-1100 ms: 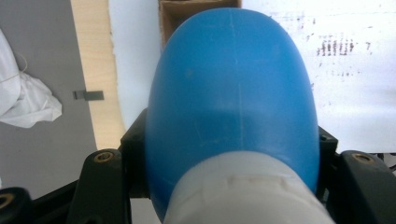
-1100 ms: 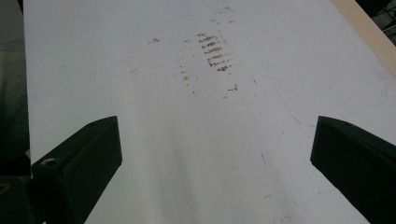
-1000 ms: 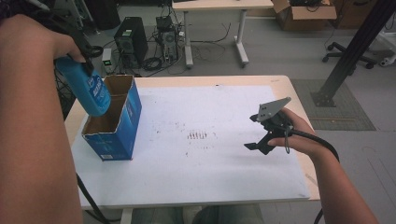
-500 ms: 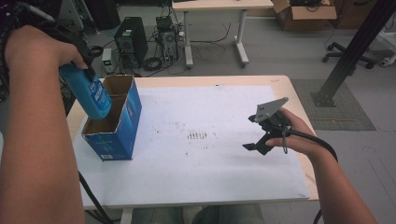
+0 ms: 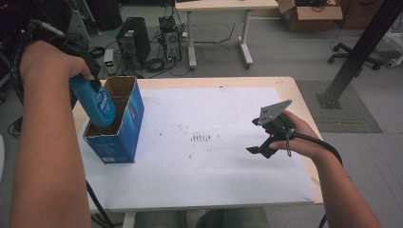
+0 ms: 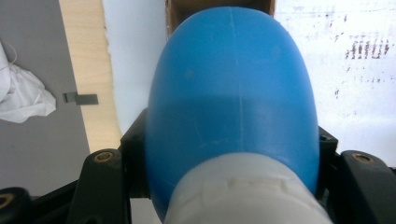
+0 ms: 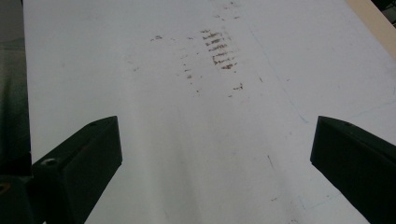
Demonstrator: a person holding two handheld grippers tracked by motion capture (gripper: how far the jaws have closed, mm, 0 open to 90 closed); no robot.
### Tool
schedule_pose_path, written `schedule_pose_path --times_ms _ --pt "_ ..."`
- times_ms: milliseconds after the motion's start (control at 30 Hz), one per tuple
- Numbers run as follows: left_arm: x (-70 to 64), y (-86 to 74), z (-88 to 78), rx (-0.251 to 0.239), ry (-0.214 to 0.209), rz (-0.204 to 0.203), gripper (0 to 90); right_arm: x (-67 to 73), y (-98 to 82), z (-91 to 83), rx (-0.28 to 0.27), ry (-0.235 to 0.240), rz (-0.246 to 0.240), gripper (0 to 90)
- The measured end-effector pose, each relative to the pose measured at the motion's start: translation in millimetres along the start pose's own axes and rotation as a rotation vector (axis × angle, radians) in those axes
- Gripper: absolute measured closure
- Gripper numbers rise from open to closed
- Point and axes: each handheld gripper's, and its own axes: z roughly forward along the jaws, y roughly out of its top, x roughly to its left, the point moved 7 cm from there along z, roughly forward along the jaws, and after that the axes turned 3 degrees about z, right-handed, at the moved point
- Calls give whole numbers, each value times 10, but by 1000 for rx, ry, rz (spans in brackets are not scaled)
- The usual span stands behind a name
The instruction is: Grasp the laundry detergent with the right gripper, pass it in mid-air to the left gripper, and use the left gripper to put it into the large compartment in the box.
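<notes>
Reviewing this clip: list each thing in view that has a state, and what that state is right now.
Bottle: blue, gripped, tilted, lower end inside the box.
Box: upright, top flaps open.
Left gripper: shut on the bottle.
Right gripper: open, empty, above the sheet.
White sheet: flat, smudged near the middle.

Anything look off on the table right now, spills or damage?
No spill or damage. Oddities: brownish smudge marks mid-sheet on the white table cover, and the blue bottle held tilted by the left tool, its base dipping into the open blue box.

overhead facing forward; gripper views near table (image 5: 228, 114)
</notes>
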Motion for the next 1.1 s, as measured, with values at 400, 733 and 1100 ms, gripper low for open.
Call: schedule_pose_path --times_ms 400,733,1100 --pt "-12 34 333 19 6 15 387 9 3 16 -2 2 1 24" --pt "-26 50 620 42 -4 34 388 23 4 46 -2 6 0 24" --pt "-51 82 847 53 -3 53 387 35 14 63 -1 9 -1 24"
